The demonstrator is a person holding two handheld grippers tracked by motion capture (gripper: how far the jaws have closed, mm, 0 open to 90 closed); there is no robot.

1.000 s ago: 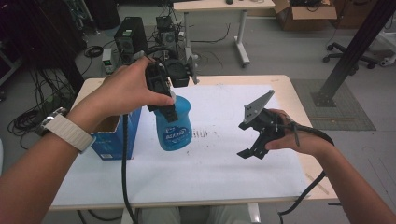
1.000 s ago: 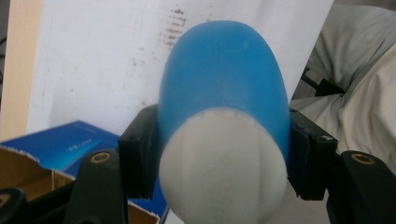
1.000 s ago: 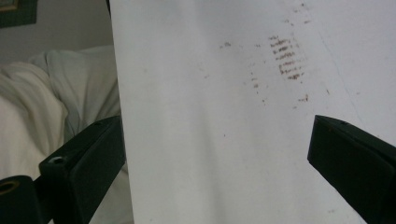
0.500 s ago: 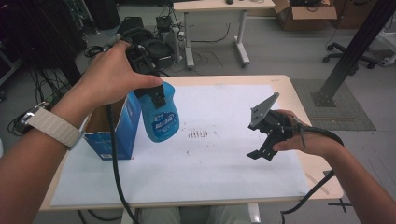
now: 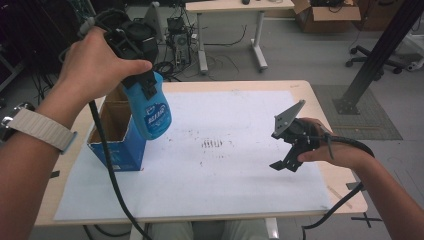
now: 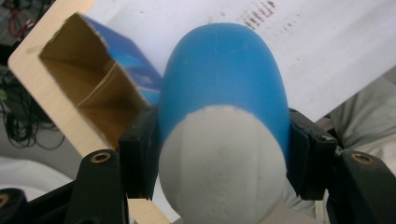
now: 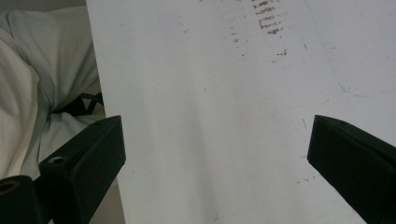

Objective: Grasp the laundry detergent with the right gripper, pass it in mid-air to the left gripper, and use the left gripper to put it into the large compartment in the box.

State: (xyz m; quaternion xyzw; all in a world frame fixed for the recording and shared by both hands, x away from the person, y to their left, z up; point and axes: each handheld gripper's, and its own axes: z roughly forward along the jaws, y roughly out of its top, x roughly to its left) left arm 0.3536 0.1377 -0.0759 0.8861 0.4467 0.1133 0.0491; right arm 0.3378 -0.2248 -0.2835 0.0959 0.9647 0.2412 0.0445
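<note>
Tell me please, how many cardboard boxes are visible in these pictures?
2. A blue open box stands at the table's left edge, beside the blue bottle held in the left gripper. A brown box is on the floor far behind. Others may be hidden.

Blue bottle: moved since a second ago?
Yes. The blue bottle, clamped in the left gripper, has shifted left and up off the white sheet and now hangs beside the open cardboard box.
</note>
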